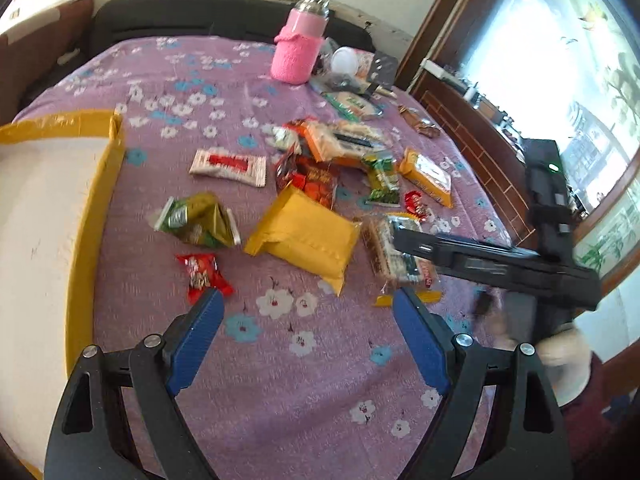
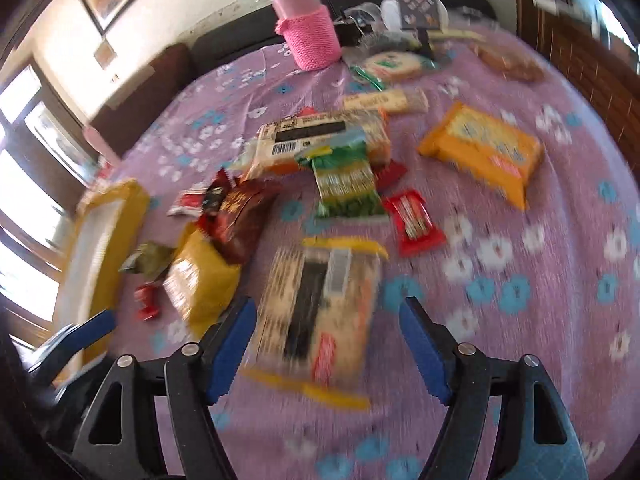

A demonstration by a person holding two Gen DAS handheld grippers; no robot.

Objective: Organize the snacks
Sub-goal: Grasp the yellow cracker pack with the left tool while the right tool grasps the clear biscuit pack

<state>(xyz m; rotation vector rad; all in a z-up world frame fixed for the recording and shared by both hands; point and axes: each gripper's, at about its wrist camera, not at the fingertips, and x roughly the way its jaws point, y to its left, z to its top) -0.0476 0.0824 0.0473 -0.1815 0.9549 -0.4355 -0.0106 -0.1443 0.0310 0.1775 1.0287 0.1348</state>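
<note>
Snack packets lie scattered on a purple flowered cloth (image 1: 280,360). My left gripper (image 1: 306,296) is open over bare cloth, with a small red packet (image 1: 202,274) by its left fingertip and a yellow pouch (image 1: 304,236) just ahead. A yellow box with a white inside (image 1: 92,200) stands at the left. My right gripper (image 2: 328,306) is open around a clear cracker pack with yellow ends (image 2: 316,280) that lies on the cloth. Its left pad is at the pack's edge and its right pad stands apart. The left wrist view shows that gripper's black body (image 1: 500,264) over the same pack (image 1: 392,256).
A pink sleeved bottle (image 1: 298,48) stands at the far edge beside small clutter. A green bag (image 1: 196,220), a white and red wafer pack (image 1: 228,166), an orange pack (image 2: 480,148) and a red packet (image 2: 416,220) lie around. A window and wooden frame are to the right.
</note>
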